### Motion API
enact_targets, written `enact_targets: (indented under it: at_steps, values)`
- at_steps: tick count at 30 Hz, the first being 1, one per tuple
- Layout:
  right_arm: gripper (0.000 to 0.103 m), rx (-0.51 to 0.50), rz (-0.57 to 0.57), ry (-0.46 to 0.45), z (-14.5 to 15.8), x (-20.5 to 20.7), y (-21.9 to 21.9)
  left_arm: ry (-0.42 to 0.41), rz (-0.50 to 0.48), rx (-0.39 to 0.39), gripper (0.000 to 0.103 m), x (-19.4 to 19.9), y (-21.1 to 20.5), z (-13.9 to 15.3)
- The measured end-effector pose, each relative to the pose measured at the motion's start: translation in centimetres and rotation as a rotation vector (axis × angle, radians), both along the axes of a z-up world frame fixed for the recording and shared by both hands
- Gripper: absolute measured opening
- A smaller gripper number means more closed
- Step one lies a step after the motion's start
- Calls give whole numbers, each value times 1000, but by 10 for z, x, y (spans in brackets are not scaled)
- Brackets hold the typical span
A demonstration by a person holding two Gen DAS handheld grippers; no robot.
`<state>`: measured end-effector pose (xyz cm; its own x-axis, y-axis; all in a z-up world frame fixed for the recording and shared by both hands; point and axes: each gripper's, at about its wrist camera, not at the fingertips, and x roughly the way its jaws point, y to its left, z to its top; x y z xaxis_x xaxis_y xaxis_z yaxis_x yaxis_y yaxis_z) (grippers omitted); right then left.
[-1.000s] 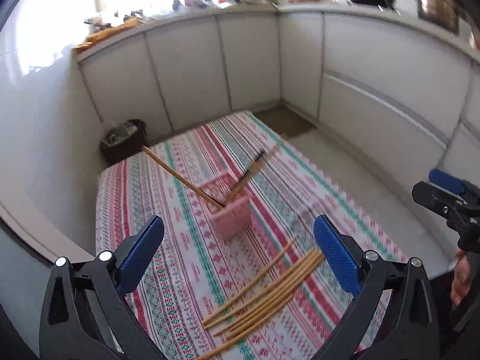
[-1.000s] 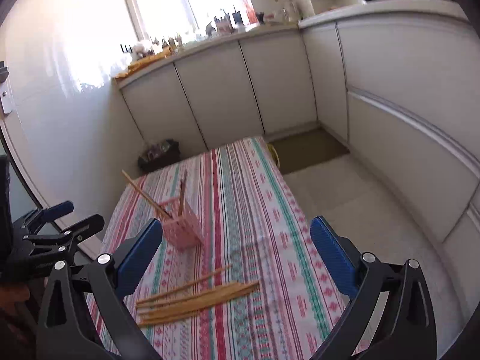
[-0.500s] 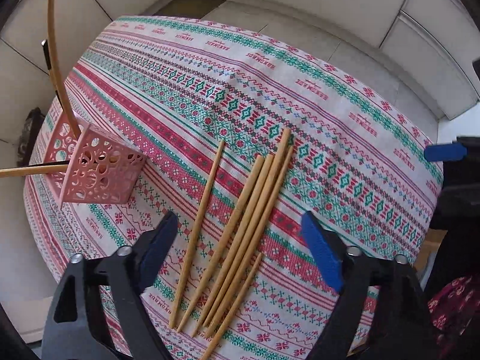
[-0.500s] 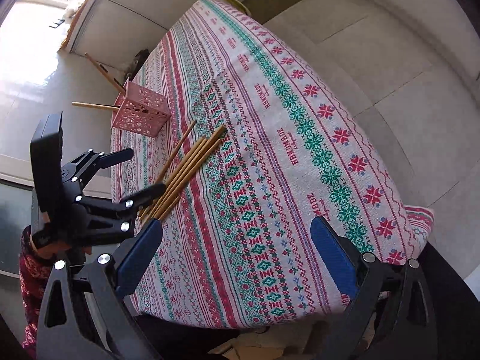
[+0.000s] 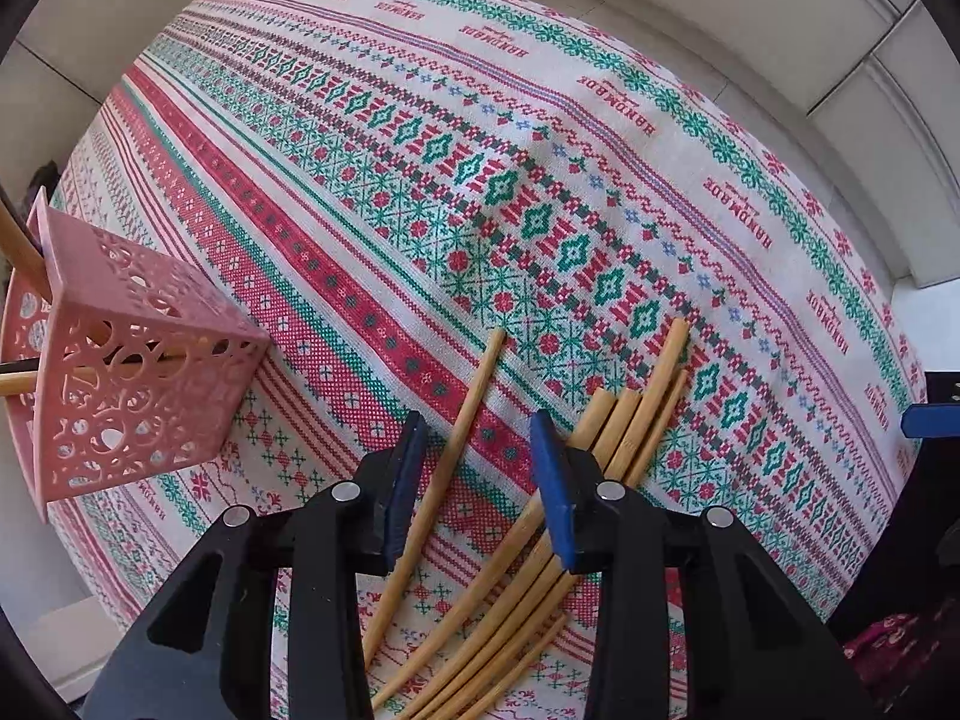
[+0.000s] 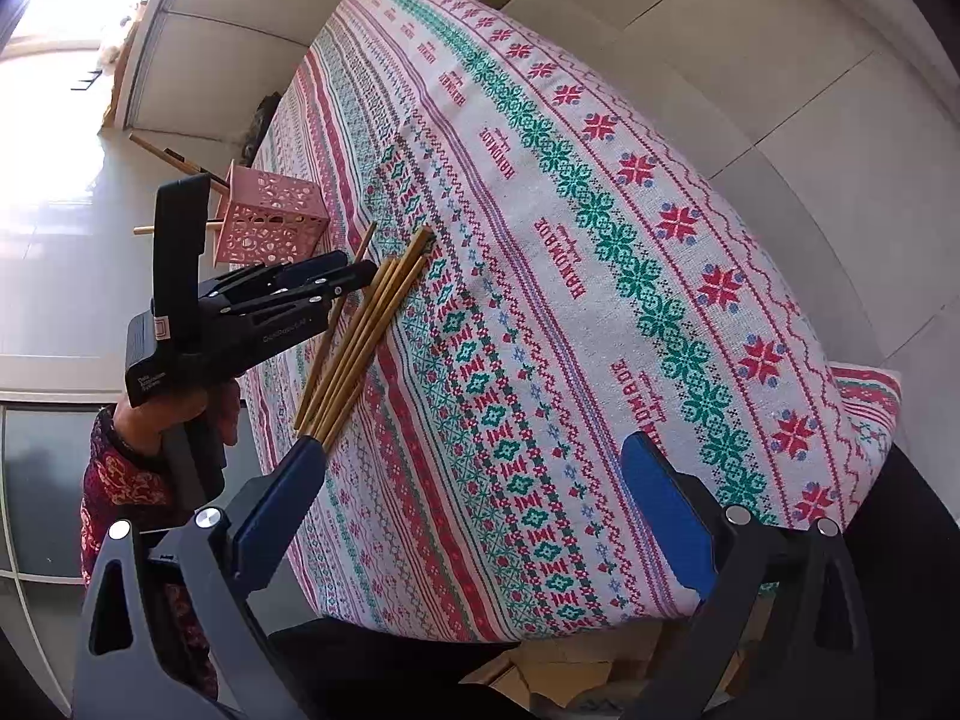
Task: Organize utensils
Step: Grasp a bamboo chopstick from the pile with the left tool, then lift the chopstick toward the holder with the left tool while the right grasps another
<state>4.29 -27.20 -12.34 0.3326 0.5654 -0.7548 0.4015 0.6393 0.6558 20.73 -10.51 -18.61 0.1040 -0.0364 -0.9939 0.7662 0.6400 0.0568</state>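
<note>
Here, a table draped in a red, green and white patterned tablecloth (image 5: 540, 138) fills most of both views, with pale cabinet fronts (image 6: 798, 78) curving behind it. To the left of the left gripper's jaws stands a pink perforated holder (image 5: 129, 360), tilted by the lens, with chopsticks already poking out of it past the frame edge. The left gripper (image 5: 477, 480) is down at the cloth, its blue-padded jaws partly closed but still apart, straddling a single chopstick (image 5: 462, 420) that lies between them; whether the pads touch it cannot be told. Just right of its right jaw lies a bundle of bamboo chopsticks (image 5: 636, 414), side by side and touching, and that jaw overlaps the bundle's near ends. In the right wrist view, the left gripper (image 6: 354, 276) shows from the side, held in a hand (image 6: 180, 408) with a red patterned sleeve. The right gripper (image 6: 474, 510) hangs over the table's near edge, jaws wide apart and holding nothing, the bundle's ends (image 6: 360, 342) just beyond its left jaw.
</note>
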Motion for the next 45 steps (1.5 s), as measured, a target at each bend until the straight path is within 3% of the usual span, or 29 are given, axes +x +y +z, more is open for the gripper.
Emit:
enact_targets:
  at_steps: [1,2,3,6,9,11,19,23,25,28,30,37,42,44,45]
  values:
    - [96,-4,-3,0,0,0,-2,9,3,-6,33,1,1,1]
    - [96,-7,-6,2,0,0,-3,32,12,-22,24,2,3,3]
    - [96,-10,-8,5,0,0,-4,48,22,-37,20,3,4,5]
    - [96,-24,-14,10,0,1,-3,30,85,-81,13,-1,11,11]
    - [96,-53,-24,7,2,3,-2,-82,142,-112,9,-16,24,22]
    - [96,-58,-28,11,2,6,1,-145,189,-188,9,-25,38,43]
    - [95,89,24,118,-7,25,54,-360,275,-422,7,-95,123,148]
    - [80,148,42,212,-18,37,107,-471,314,-513,5,-126,162,183]
    - [65,138,26,260,-23,41,129,-535,329,-550,4,-139,178,198]
    - [45,91,0,308,-28,50,153,-612,354,-606,4,-151,204,218]
    - [38,33,-31,313,-27,56,161,-654,363,-635,4,-161,217,231]
    - [33,-129,-64,316,-21,73,186,-767,372,-754,4,-192,243,268]
    - [33,-246,-41,308,-18,89,211,-806,391,-781,4,-196,248,273]
    - [14,-270,-3,262,-19,92,219,-802,409,-782,4,-194,251,273]
    - [14,-264,8,235,-20,92,218,-796,416,-781,4,-194,251,272]
